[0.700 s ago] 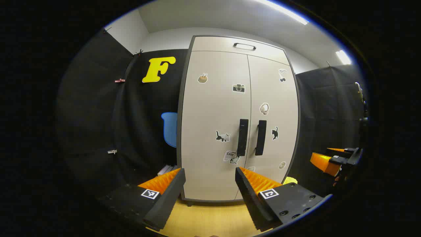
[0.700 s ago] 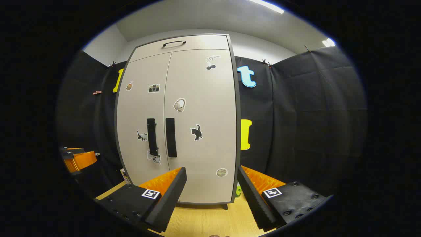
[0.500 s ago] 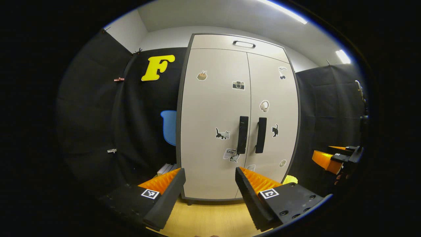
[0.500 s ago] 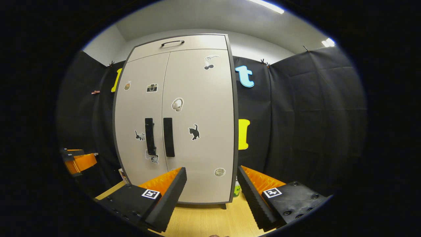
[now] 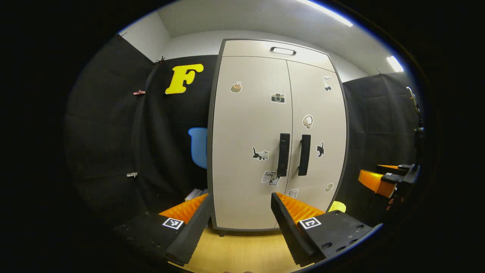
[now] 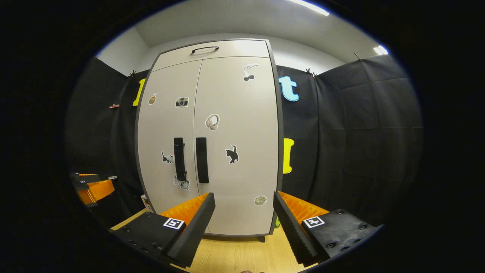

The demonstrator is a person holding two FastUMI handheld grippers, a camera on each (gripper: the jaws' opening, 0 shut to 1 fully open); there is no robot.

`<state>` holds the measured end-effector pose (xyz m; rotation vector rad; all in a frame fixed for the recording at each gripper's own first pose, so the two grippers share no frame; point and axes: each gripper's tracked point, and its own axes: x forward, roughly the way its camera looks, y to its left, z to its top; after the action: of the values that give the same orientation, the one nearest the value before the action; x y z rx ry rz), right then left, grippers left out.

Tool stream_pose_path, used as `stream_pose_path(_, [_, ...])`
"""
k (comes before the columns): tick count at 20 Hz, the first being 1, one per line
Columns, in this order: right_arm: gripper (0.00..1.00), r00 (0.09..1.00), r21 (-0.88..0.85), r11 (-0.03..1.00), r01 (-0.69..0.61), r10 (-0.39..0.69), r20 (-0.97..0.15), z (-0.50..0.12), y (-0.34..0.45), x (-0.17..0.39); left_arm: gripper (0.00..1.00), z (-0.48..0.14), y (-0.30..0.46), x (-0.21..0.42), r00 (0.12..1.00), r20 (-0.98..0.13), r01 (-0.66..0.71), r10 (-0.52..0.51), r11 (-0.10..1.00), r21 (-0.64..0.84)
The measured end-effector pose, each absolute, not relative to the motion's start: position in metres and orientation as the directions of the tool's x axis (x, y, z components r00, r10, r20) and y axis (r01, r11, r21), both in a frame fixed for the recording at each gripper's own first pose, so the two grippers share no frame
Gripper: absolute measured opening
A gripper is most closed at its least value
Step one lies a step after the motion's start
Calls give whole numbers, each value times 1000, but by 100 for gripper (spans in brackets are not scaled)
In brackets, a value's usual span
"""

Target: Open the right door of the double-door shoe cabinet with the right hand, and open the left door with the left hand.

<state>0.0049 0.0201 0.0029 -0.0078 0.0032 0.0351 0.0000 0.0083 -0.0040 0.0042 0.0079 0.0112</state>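
Observation:
A tall beige shoe cabinet (image 5: 250, 125) (image 6: 242, 113) stands ahead with both doors closed and small stickers on them. Two black vertical handles sit side by side at mid height: the left door's handle (image 5: 283, 154) (image 6: 179, 158) and the right door's handle (image 5: 304, 154) (image 6: 202, 160). My left gripper (image 5: 240, 212) is open, well short of the cabinet, with nothing between its fingers. My right gripper (image 6: 244, 210) is open too, also at a distance. In the left gripper view the right gripper (image 5: 382, 180) shows at the far right; in the right gripper view the left gripper (image 6: 91, 187) shows at the far left.
The cabinet has a top drawer with a handle (image 5: 282, 50) and stands on a light wooden floor (image 5: 242, 250). Black cloth walls flank it. Something flat and white (image 5: 195, 194) lies at its lower left, and a yellow-green object (image 5: 336, 206) at its lower right.
Both views shifted slightly; the cabinet sits a little to the right in each frame. Both grippers stay open and the doors stay closed.

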Motion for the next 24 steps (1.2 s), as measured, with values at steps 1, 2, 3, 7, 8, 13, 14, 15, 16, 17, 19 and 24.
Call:
stream_pose_path(1, [98, 999, -8, 999, -38, 38, -4, 3, 22, 5, 95, -4, 9, -1, 1000, -9, -11, 11, 1000, 6])
stream_pose_path(2, [98, 999, -10, 999, -39, 39, -5, 2, 24, 5, 95, -5, 10, -1, 1000, -10, -12, 12, 1000, 8])
stream_pose_path(3, [98, 999, -13, 999, -42, 41, -4, 2, 26, 5, 95, -6, 11, -1, 1000, -11, -12, 13, 1000, 10])
stream_pose_path(7, [98, 999, -1, 999, -42, 42, -17, 1, 32, 6, 95, -9, 16, 0, 1000, -19, -16, 16, 1000, 6])
stream_pose_path(8, [98, 999, 7, 999, -40, 40, -32, -2, 32, 7, 95, -9, 18, 0, 1000, -19, -17, 17, 1000, 3])
stream_pose_path(13, [98, 998, 42, 998, -39, 41, -53, -9, 36, 8, 95, -14, 22, -2, 999, -29, -14, 14, 1000, -15])
stream_pose_path(14, [97, 997, 57, 997, -48, 51, -58, -10, 39, 11, 95, -15, 23, -2, 999, -30, -12, 11, 1000, -17])
stream_pose_path(15, [96, 997, 62, 997, -44, 48, -64, -11, 39, 15, 95, -16, 25, -3, 999, -32, -10, 9, 1000, -18])
stream_pose_path(16, [96, 997, 63, 997, -42, 46, -64, -10, 40, 20, 95, -18, 26, -3, 999, -36, -9, 9, 1000, -15])
stream_pose_path(17, [97, 997, 63, 997, -41, 45, -61, -9, 41, 24, 95, -20, 28, -4, 999, -40, -10, 9, 1000, -8])
stream_pose_path(19, [97, 997, 57, 997, -48, 51, -53, -5, 48, 32, 95, -24, 30, -6, 999, -49, -7, 7, 1000, -1])
stream_pose_path(24, [96, 993, 19, 997, -79, 80, -90, -2, 85, 67, 95, -30, 38, -9, 997, -71, 7, -9, 1000, -26])
